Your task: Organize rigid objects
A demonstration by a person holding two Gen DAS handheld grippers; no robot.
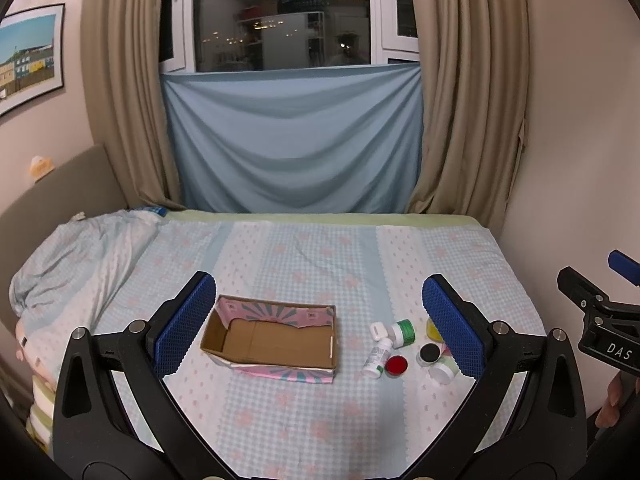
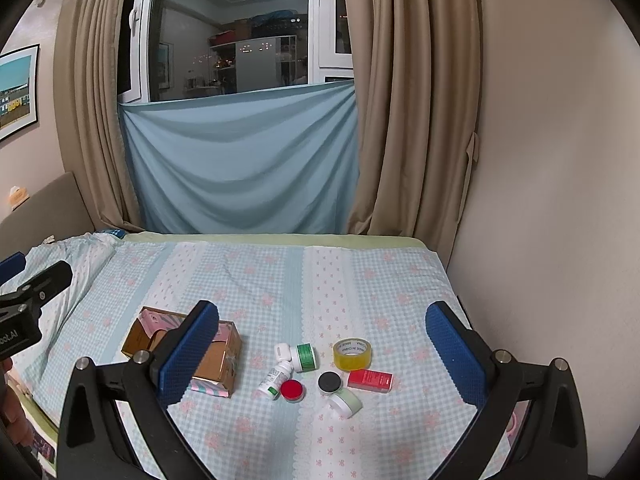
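Note:
An open cardboard box (image 1: 272,340) with a pink patterned outside lies empty on the checked bedsheet. Right of it sits a cluster: a white bottle (image 2: 276,380) on its side, a green-lidded jar (image 2: 306,357), a red-lidded pot (image 2: 292,390), a black-lidded pot (image 2: 329,382), a pale green jar (image 2: 345,403), a yellow tape roll (image 2: 352,354) and a small red box (image 2: 370,381). My left gripper (image 1: 318,282) hangs open above the box and cluster, holding nothing. My right gripper (image 2: 323,308) is open over the cluster, also with nothing in it. Its left finger (image 2: 188,352) hides part of the box (image 2: 218,364).
A crumpled blanket (image 1: 80,256) lies at the bed's left. A bare wall (image 2: 540,200) borders the bed on the right, and curtains (image 1: 460,120) with a blue cloth (image 1: 296,140) hang behind. A hand (image 1: 612,400) shows at the right edge.

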